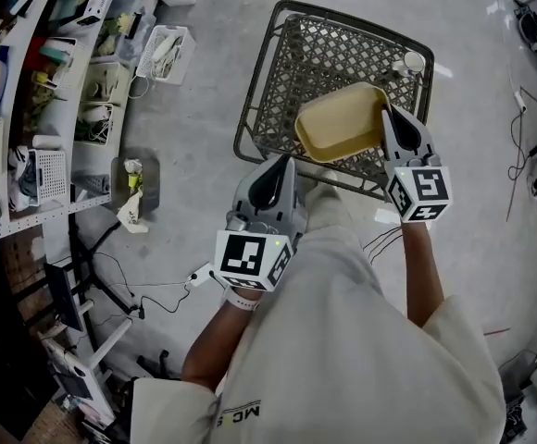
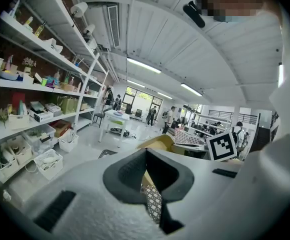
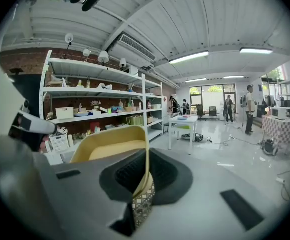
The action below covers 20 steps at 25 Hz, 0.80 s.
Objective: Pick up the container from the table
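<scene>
Yellow plastic container [image 1: 341, 123], ctr of frame, rim pinched in right gripper [image 1: 391, 117] jaws; left gripper [image 1: 285, 163] jaws together w/ nothing between.

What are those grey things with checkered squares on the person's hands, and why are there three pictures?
Those are hand-held grabbers with two jaws each, like big tongs; the squares are marker cubes built onto them. One picture comes from a camera on the person's head, looking down. The other two come from cameras riding on the grabbers. Below is a dark metal mesh table with a small white round thing on it. The right gripper pinches the wall of a yellow plastic container. The left gripper is shut, holding nothing.
</scene>
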Tool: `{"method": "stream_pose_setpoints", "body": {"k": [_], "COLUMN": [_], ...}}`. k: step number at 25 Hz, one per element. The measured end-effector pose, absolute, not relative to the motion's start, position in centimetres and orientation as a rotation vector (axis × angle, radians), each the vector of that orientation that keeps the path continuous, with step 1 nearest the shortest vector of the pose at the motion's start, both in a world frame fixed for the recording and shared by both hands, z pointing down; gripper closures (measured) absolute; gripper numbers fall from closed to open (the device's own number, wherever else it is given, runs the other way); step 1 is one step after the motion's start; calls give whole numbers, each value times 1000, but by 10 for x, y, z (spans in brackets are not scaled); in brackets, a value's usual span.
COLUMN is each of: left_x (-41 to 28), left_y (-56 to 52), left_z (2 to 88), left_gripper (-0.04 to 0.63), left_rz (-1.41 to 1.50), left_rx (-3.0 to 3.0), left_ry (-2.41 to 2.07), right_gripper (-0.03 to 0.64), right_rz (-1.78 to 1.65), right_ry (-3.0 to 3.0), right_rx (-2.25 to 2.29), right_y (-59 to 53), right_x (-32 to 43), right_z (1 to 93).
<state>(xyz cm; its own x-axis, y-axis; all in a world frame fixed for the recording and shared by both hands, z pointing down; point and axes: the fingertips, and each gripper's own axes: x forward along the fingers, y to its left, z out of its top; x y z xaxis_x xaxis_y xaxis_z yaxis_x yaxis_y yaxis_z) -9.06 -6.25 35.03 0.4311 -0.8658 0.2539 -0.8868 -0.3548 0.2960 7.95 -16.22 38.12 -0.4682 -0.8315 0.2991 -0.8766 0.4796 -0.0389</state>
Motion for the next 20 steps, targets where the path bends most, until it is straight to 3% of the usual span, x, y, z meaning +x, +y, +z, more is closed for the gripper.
{"method": "stream_pose_setpoints", "body": {"k": [20], "left_x": [-93], "left_y": [-62], "left_z": [325], "left_gripper": [581], "left_rz": [-13], "left_rx": [2346], "left_ry": [-1519], "right_gripper": [588], "right_rz": [196], "right_ry": [-2523], "right_rx": [1613], "right_y": [-97], "right_x": [96], "right_z": [310]}}
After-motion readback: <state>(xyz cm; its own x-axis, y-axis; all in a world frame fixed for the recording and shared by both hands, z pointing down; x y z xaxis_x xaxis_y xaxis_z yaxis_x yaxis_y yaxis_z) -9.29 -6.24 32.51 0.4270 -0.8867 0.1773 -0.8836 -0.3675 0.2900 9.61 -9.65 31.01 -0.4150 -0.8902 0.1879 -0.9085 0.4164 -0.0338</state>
